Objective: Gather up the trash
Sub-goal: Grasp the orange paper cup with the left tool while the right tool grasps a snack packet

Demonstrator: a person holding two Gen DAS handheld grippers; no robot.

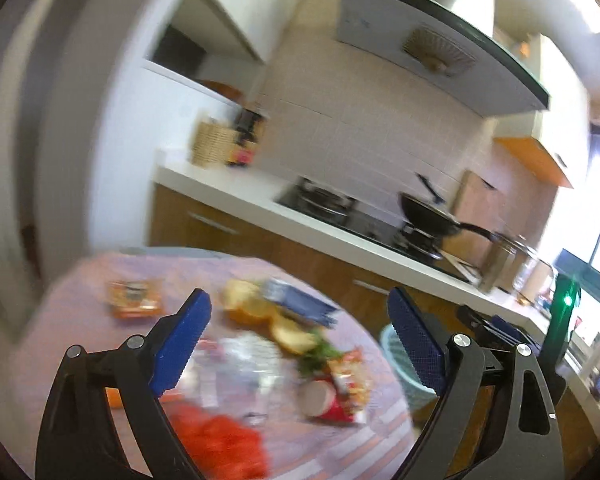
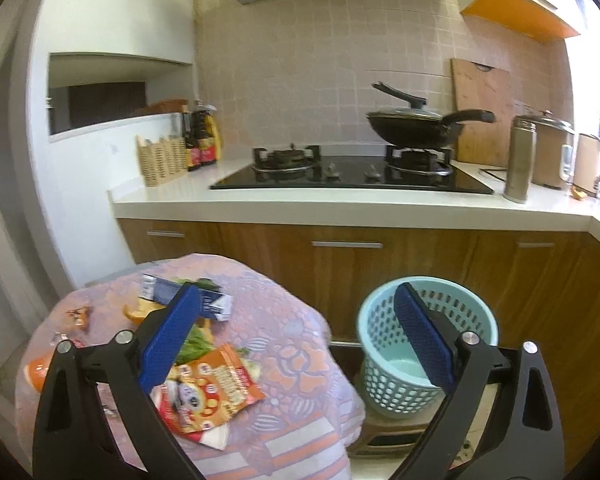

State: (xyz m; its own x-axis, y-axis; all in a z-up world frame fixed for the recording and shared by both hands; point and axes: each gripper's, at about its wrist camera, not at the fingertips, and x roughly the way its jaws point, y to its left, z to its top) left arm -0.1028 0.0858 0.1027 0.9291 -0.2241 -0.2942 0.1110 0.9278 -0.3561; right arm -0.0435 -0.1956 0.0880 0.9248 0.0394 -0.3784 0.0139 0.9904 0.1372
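Observation:
A small round table with a pink patterned cloth (image 2: 292, 344) holds trash: an orange snack wrapper (image 2: 212, 392), a blue and white carton (image 2: 216, 304), orange peel (image 2: 136, 312), green leaves (image 2: 196, 344) and small candy wrappers (image 2: 80, 316). The blurred left wrist view shows the same table (image 1: 80, 312) with peels (image 1: 252, 304), a red paper cup (image 1: 328, 400), a red bag (image 1: 220, 444) and an orange packet (image 1: 134, 298). A light blue basket bin (image 2: 424, 344) stands on the floor to the right of the table. My left gripper (image 1: 300, 340) is open above the trash. My right gripper (image 2: 300, 340) is open between table and bin.
A white counter (image 2: 340, 200) with a gas hob (image 2: 352, 176), a black wok (image 2: 416, 128), a wicker basket (image 2: 160, 160), bottles (image 2: 200, 140), a steel flask (image 2: 520, 160) and a kettle (image 2: 588, 164) runs behind. Wooden cabinets (image 2: 420, 264) stand below it.

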